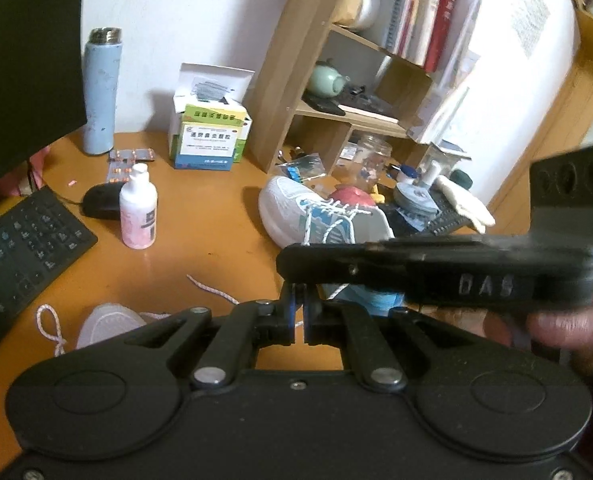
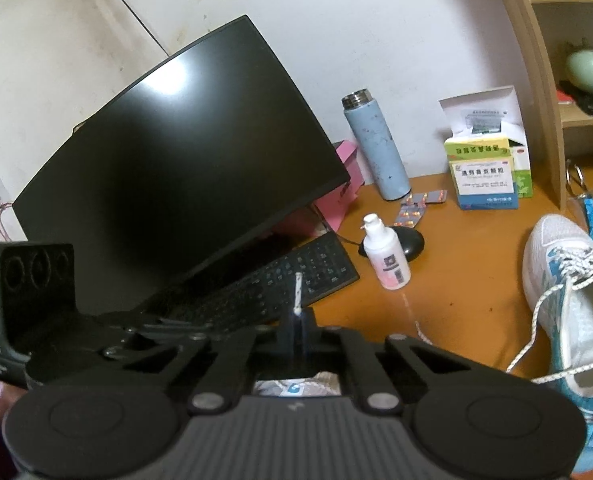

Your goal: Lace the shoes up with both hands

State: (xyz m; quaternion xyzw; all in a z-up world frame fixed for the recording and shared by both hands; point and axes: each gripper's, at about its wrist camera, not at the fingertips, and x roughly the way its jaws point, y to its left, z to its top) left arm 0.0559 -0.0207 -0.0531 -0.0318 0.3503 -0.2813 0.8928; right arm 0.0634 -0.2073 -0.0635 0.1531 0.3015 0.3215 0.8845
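on my left, the left gripper (image 1: pixel 298 316) has its jaws drawn together with only a thin slot showing between them; a pale bit of lace shows at that slot, but i cannot tell for sure that it is pinched there. just left of it on the orange desk (image 1: pixel 184 240) sits the toe of a pale pink shoe (image 1: pixel 110 322) with a pink-flecked lace (image 1: pixel 212 290) trailing loose across the wood. further right lies the white and blue shoe (image 1: pixel 316 216), on its side with its speckled lace (image 1: pixel 336 216) running down toward the grippers.

the right gripper (image 2: pixel 298 328) is clamped tight on a lace tip (image 2: pixel 297 292), which stands up stiff above the fingertips. in the right wrist view the white and blue shoe fills the right edge, with loose loops hanging off its eyelets.

i judge this to be the threading step: the tip is gripped and ready, not yet fed through an eyelet. the next move calls for steering that tip to the next free eyelet while my left side steadies the lace or shoe, keeping the tip from bending.
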